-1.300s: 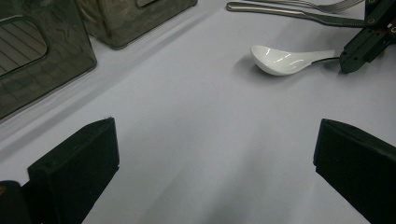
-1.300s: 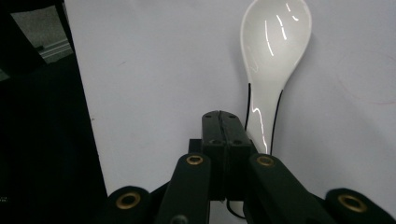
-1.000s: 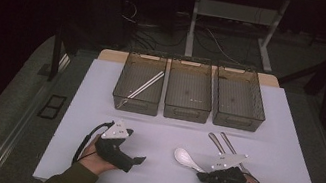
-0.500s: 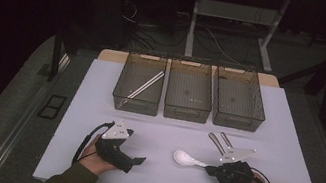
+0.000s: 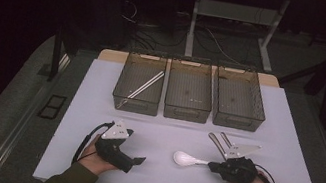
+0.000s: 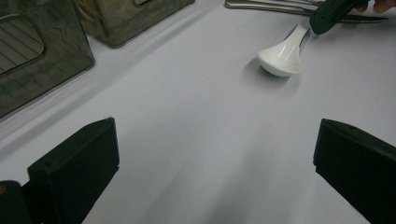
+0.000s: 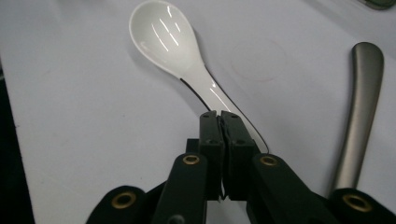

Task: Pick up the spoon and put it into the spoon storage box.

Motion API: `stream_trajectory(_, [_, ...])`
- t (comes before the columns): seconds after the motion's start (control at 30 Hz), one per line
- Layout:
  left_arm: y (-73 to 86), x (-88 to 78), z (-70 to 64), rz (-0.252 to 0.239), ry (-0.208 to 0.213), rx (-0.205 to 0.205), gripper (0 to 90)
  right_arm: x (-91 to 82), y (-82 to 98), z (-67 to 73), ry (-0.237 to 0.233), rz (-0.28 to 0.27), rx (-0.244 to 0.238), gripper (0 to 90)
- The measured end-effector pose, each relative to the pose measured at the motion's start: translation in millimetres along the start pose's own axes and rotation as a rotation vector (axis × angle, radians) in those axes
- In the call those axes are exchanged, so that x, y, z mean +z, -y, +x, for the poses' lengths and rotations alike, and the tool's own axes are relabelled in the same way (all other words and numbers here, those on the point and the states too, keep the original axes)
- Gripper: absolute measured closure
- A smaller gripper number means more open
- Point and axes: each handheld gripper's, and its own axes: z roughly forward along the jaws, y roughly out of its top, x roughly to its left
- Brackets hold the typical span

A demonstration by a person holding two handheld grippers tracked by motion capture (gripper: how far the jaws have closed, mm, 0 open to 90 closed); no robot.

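Gripping the white spoon (image 7: 166,42) by its handle end, right gripper (image 7: 219,116) jaws are closed flat together, bowl pointing nine o'clock on the table (image 5: 168,138), seemingly for lifting. Left gripper (image 6: 210,158) idles, jaws wide apart, holding nothing.

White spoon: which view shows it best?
Right gripper view. The white spoon is close and sharp, bowl up, its handle running under the shut right gripper. The left gripper view shows it small and far off, bowl toward the camera. The high view gives a small white shape on the table.
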Motion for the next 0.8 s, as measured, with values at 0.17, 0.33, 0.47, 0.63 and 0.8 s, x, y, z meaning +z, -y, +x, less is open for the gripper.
stream_trajectory(0.17, [-0.2,-0.1,0.0,0.001,0.000,0.001,0.0,-7.0,-0.3,-4.2,-0.044,-0.046,0.031,69.4])
stream_trajectory(0.33, [-0.2,0.5,0.1,0.002,0.000,0.003,0.0,-8.2,-2.4,-5.4,-0.075,-0.075,0.044,51.1])
stream_trajectory(0.47, [-0.2,0.6,0.4,0.000,-0.002,0.000,0.0,-8.9,-6.0,-5.8,-0.090,-0.098,0.048,42.8])
stream_trajectory(0.63, [-0.2,0.5,0.1,-0.002,-0.004,-0.001,0.0,-8.1,-14.7,-7.4,-0.091,-0.130,0.043,35.7])
stream_trajectory(0.8, [-0.2,0.6,0.6,-0.002,-0.003,0.000,0.0,-2.4,-27.7,-7.4,-0.100,-0.142,0.024,34.4])
